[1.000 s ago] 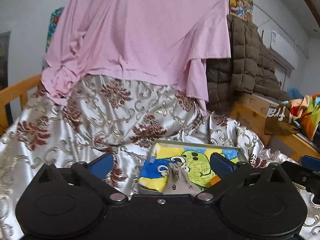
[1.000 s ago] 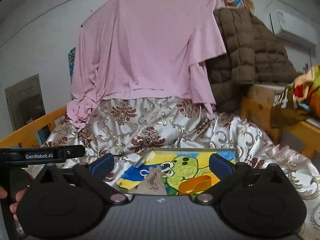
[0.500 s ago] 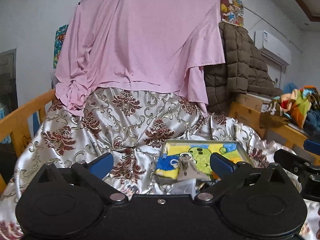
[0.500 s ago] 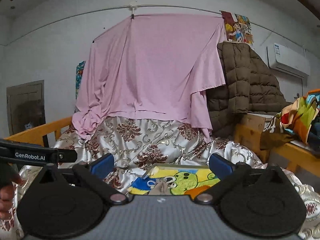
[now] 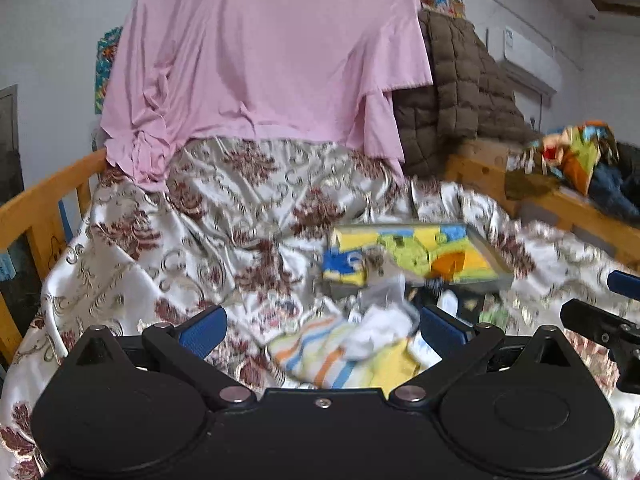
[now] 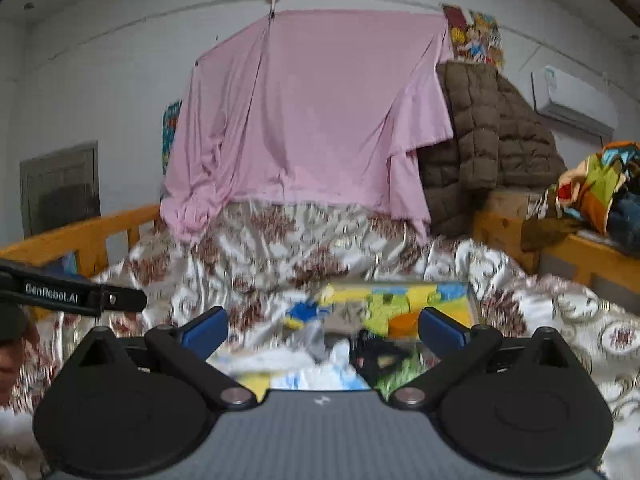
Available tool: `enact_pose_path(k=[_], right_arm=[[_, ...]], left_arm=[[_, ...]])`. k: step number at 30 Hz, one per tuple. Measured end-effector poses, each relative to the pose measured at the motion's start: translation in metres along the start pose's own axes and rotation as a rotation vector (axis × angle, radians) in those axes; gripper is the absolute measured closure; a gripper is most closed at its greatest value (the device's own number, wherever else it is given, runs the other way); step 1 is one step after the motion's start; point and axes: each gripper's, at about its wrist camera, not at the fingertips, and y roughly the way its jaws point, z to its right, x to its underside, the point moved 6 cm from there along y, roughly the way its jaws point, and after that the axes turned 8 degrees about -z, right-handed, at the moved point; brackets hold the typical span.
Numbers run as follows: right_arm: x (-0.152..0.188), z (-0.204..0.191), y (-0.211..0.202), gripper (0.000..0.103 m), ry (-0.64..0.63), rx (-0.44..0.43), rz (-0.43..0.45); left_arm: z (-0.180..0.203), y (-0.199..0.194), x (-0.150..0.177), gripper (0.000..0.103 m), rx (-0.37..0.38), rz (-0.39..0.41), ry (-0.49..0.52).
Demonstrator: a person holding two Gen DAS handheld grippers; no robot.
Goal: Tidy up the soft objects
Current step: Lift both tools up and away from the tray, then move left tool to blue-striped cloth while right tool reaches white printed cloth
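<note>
Both grippers, left gripper point(image 5: 322, 330) and right gripper point(image 6: 323, 330), gape wide and empty above small cloths point(image 5: 348, 350) piled on the bed point(image 5: 132, 248).

left gripper point(image 5: 322, 326) level, blue fingers spread wide, gripping nothing; right gripper point(image 6: 324, 328) alongside, likewise spread and unloaded
</note>
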Motion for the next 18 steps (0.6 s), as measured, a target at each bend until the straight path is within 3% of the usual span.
enact_pose_path(k=[6,18], right_arm=[[0.041,-0.004,0.017,0.000,-0.024,-0.014,-0.097],[0.085,-0.001,0.043,0.000,-0.032,-0.025,-0.242]], left_arm=[[0.004,0.021,0.033,0.001,0.026,-0.101,0.081],[0.023,0.047,0.070,0.001,0.090,-0.212,0.244]])
